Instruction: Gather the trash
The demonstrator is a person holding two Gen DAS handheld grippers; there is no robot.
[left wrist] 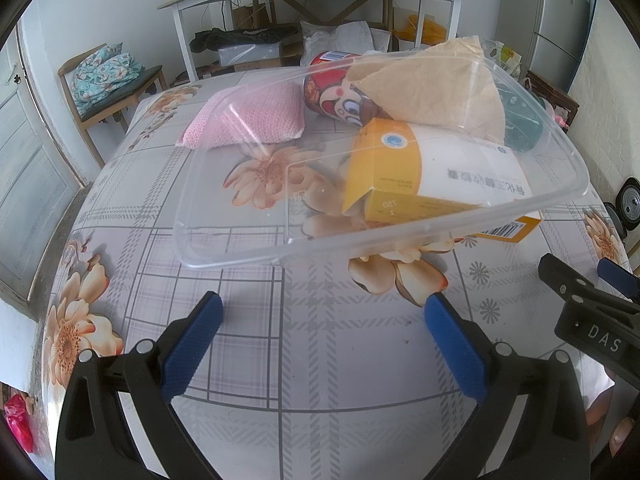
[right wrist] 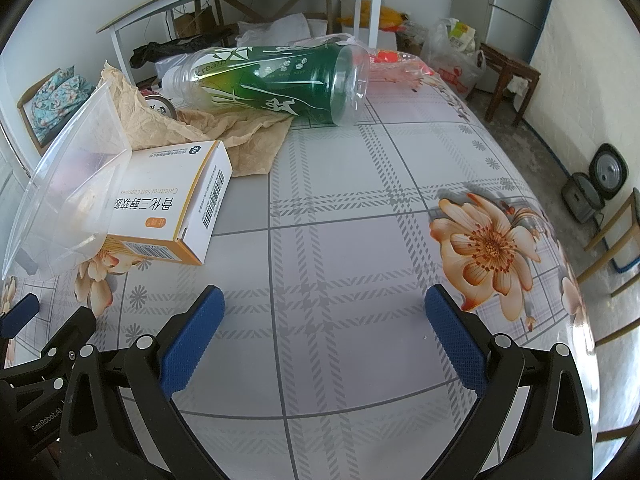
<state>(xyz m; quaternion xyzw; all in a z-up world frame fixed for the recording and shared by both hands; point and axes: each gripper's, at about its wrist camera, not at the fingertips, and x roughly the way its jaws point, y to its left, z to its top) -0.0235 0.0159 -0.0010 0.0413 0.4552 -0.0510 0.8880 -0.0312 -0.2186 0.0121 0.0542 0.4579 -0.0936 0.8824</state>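
Green bottle point(right wrist: 276, 80) lies on its side, neck pointing left, base right, beyond the wide-spread, empty left gripper point(left wrist: 324, 338) and right gripper point(right wrist: 324, 336).

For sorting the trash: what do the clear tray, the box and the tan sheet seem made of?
Tray: thin clear plastic, glossy; the tablecloth shows through it.
Box: printed cardboard, smooth, with folded flaps and a barcode.
Tan sheet: probably paper, matte and heavily creased.
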